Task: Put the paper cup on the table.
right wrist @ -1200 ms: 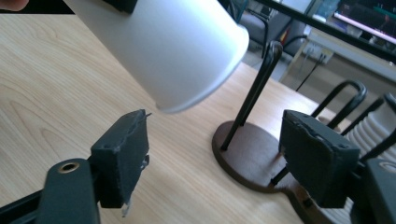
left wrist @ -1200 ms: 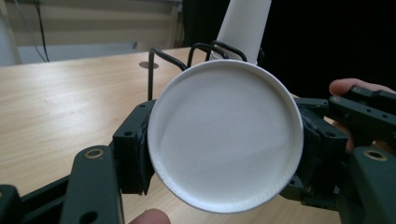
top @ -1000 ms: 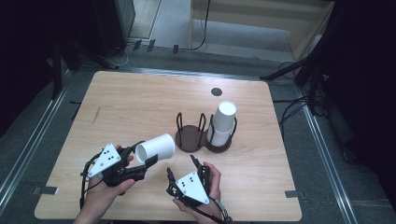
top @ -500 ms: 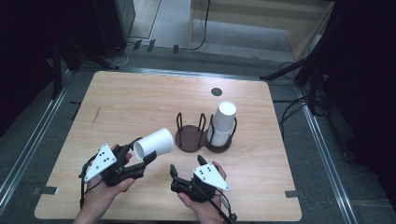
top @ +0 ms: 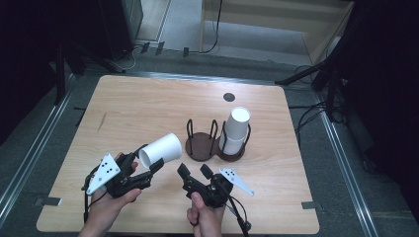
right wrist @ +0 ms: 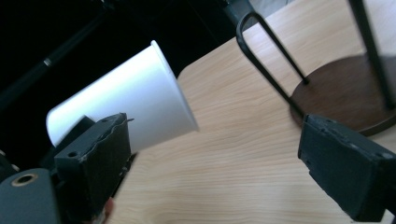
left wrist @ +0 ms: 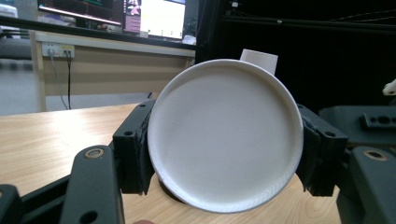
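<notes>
The light wooden table [top: 148,113] shows a pale tan grain with fine darker streaks and one small round black disc [top: 229,97] near its far edge. The plain white paper cup [top: 160,149] is unmarked, its base [left wrist: 224,140] a faintly textured white. The stacked white paper cups [top: 236,129] are likewise plain. The dark brown double cup holder [top: 202,145] has thin black wire loops. Both grippers are black, the left gripper [top: 141,165] and the right gripper [top: 193,172] each topped by a pale grey three-cornered plate with small dark dots. The floor [top: 29,148] around is grey.
</notes>
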Action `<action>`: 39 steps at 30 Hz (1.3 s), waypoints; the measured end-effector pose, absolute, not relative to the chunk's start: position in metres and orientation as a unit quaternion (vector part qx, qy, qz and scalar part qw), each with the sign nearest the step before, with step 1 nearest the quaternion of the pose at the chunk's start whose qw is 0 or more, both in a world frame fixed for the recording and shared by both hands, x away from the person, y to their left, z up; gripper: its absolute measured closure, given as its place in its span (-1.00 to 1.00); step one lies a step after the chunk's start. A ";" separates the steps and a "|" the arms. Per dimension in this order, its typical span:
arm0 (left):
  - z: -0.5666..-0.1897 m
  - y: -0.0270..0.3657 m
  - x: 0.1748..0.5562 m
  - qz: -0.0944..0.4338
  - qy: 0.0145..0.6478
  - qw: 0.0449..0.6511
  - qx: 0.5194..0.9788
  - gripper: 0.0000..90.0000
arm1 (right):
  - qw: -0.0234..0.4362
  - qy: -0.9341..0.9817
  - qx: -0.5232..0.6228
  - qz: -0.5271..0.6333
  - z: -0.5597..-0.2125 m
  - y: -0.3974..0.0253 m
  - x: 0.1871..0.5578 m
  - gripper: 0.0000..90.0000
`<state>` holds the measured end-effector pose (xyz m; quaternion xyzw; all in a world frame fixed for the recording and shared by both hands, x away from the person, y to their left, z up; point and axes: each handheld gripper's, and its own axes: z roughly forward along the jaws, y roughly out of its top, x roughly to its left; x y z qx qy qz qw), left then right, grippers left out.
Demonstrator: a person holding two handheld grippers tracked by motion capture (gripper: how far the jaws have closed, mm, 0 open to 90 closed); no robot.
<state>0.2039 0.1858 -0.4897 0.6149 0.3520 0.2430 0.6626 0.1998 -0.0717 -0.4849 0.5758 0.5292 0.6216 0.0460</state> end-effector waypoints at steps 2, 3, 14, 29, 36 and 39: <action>-0.491 0.184 0.204 0.244 0.351 0.663 0.615 -0.26 | 0.019 0.507 0.588 0.630 -0.486 -0.069 0.201 -0.80; -0.491 0.184 0.204 0.245 0.350 0.663 0.615 -0.26 | 0.002 0.493 0.596 0.634 -0.486 -0.068 0.201 -0.80; -0.495 0.176 0.202 0.243 0.345 0.662 0.619 -0.26 | -0.134 0.357 0.668 0.640 -0.495 -0.066 0.209 -0.80; -0.498 0.161 0.198 0.237 0.324 0.662 0.633 -0.26 | -0.252 0.274 0.677 0.635 -0.498 -0.047 0.218 -0.80; -0.497 0.157 0.196 0.233 0.316 0.665 0.635 -0.26 | -0.265 0.262 0.678 0.634 -0.499 -0.043 0.227 -0.80; -0.498 0.156 0.196 0.233 0.313 0.664 0.638 -0.26 | -0.268 0.257 0.678 0.634 -0.501 -0.042 0.230 -0.79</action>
